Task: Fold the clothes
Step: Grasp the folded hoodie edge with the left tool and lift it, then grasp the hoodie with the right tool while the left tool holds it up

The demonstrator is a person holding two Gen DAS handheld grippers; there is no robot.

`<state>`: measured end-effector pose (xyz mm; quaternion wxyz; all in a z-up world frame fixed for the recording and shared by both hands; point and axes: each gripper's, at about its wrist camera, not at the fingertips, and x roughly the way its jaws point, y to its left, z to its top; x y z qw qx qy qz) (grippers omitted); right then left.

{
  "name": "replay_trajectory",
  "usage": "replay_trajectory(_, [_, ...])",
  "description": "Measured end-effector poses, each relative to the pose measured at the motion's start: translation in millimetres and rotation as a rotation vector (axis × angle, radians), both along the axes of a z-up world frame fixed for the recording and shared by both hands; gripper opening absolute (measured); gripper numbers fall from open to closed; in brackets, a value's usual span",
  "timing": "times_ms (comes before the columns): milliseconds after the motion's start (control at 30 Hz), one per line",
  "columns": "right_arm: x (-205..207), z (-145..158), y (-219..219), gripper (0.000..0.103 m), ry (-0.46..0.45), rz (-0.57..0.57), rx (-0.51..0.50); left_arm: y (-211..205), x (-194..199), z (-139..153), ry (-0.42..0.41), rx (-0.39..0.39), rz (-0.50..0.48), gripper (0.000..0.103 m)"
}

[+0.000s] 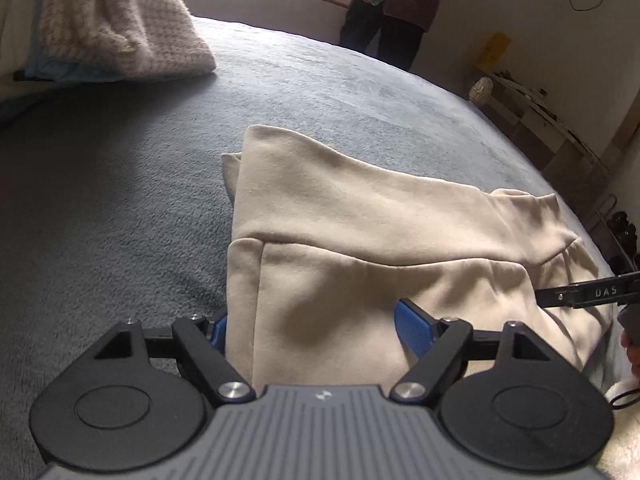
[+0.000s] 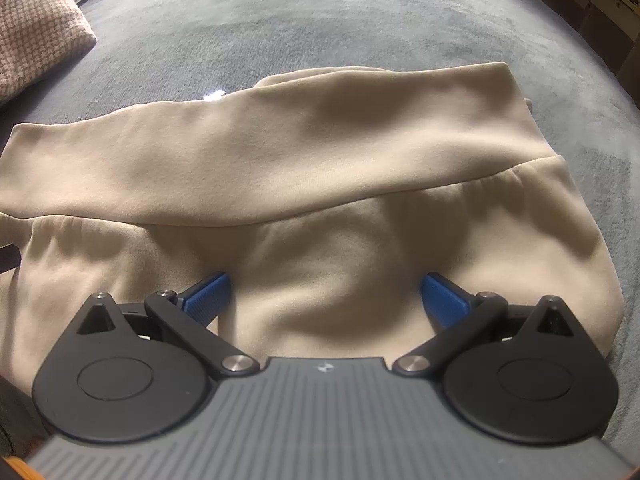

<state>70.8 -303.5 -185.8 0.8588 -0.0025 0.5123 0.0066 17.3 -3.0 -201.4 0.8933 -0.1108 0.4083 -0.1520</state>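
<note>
Grey bed cover (image 1: 320,80) spread wide, with a beige garment (image 2: 320,168) lying part-folded near its front edge, waistband (image 2: 280,140) across the far side. Soft, thick, floppy fleece by the look: light, likely to sag, best pinched at a corner or hem through all layers. Left gripper (image 1: 312,324) half open, straddling the near corner, not pinching. Right gripper (image 2: 326,294) wide open over the cloth, holding nothing.

Home bedroom; grey bed blanket (image 1: 320,80); pillow (image 1: 120,28)
</note>
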Motion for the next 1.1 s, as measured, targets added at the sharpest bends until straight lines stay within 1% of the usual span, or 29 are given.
replay_trajectory(33, [0, 0, 0, 0.102, 0.000, 0.000, 0.001, 1, 2, 1, 0.001, -0.010, 0.001, 0.067])
replay_trajectory(67, [0, 0, 0, 0.102, -0.001, 0.000, 0.001, 4, 4, 2, 0.009, -0.031, 0.003, 0.053])
replay_trajectory(100, [0, 0, 0, 0.102, -0.001, 0.000, 0.002, 6, 6, 3, 0.019, -0.055, 0.008, 0.044])
replay_trajectory(133, [-1, 0, 0, 0.102, -0.002, -0.001, 0.003, 8, 7, 3, 0.026, -0.075, 0.015, 0.040])
replay_trajectory(200, [-1, 0, 0, 0.102, -0.003, -0.001, 0.005, 6, 7, 4, 0.027, -0.082, 0.014, 0.026])
replay_trajectory(233, [-1, 0, 0, 0.102, -0.003, 0.000, 0.005, 4, 6, 6, 0.028, -0.083, 0.012, 0.021])
replay_trajectory(267, [-1, 0, 0, 0.102, -0.004, 0.001, 0.005, 2, 5, 10, 0.033, -0.088, 0.015, 0.019])
replay_trajectory(333, [-1, 0, 0, 0.102, -0.005, 0.003, 0.006, 1, 5, 20, 0.044, -0.115, 0.034, 0.018])
replay_trajectory(367, [-1, 1, 0, 0.102, -0.005, 0.003, 0.007, 3, 6, 25, 0.054, -0.149, 0.047, 0.018])
replay_trajectory(533, [0, 1, 1, 0.102, -0.006, 0.009, 0.006, 7, 14, 61, 0.122, -0.400, 0.078, 0.017])
replay_trajectory(600, [1, 1, 1, 0.102, -0.005, 0.012, 0.006, 0, 19, 81, 0.113, -0.479, 0.053, 0.017])
replay_trajectory(633, [1, 2, 1, 0.102, -0.005, 0.014, 0.006, -8, 22, 91, 0.106, -0.505, 0.034, 0.017])
replay_trajectory(700, [2, 2, 1, 0.102, -0.004, 0.017, 0.008, -30, 30, 110, 0.094, -0.538, -0.013, 0.017])
replay_trajectory(767, [2, 2, 0, 0.102, -0.004, 0.021, 0.013, -58, 41, 125, 0.099, -0.567, -0.068, 0.017])
replay_trajectory(800, [2, 2, -1, 0.102, -0.004, 0.021, 0.018, -73, 46, 130, 0.106, -0.572, -0.093, 0.017])
replay_trajectory(900, [2, 6, -10, 0.102, -0.004, 0.010, 0.048, -124, 62, 140, 0.133, -0.552, -0.156, 0.017])
replay_trajectory(1000, [-2, 17, -31, 0.102, -0.022, -0.018, 0.071, -171, 78, 141, 0.165, -0.491, -0.185, 0.017])
replay_trajectory(1100, [-14, 30, -71, 0.102, -0.067, -0.105, 0.144, -214, 91, 137, 0.200, -0.418, -0.203, 0.017])
